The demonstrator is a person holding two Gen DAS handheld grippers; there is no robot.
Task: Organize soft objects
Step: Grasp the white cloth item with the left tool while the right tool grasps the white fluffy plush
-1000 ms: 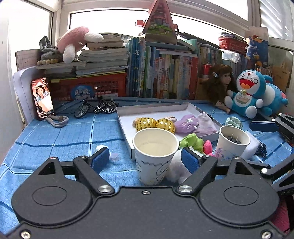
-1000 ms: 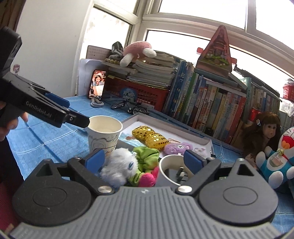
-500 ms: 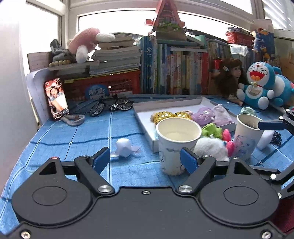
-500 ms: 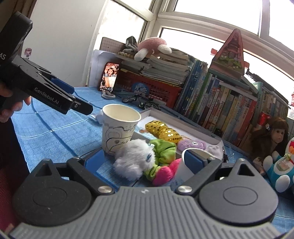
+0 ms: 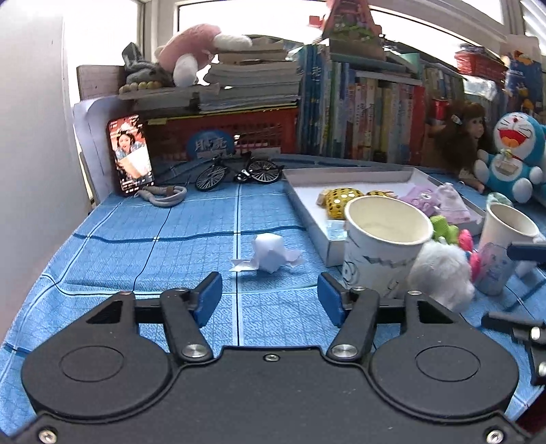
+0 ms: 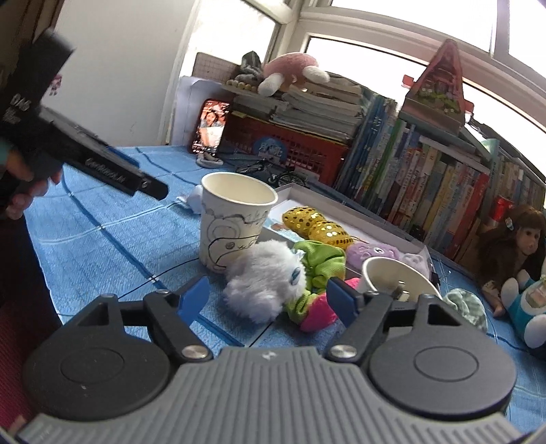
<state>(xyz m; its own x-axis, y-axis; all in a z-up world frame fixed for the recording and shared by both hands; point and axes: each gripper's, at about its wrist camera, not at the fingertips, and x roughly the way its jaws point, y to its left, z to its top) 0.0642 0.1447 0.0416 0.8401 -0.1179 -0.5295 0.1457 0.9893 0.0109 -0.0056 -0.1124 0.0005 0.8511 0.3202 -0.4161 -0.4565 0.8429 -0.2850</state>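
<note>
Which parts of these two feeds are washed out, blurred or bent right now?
Left wrist view: the window is blown out white, and the blue cloth lines bow toward the edges from the fisheye. Right wrist view: the window panes glare too, the left gripper at the frame's left is smeared, and the white fluffy toy is sharp.

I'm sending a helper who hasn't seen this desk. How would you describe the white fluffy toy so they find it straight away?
On the blue tablecloth, find the larger paper cup with black doodles by the white tray. The white fluffy toy lies against its base, beside green and pink cloth pieces; it alone is a pale furry ball.
</note>
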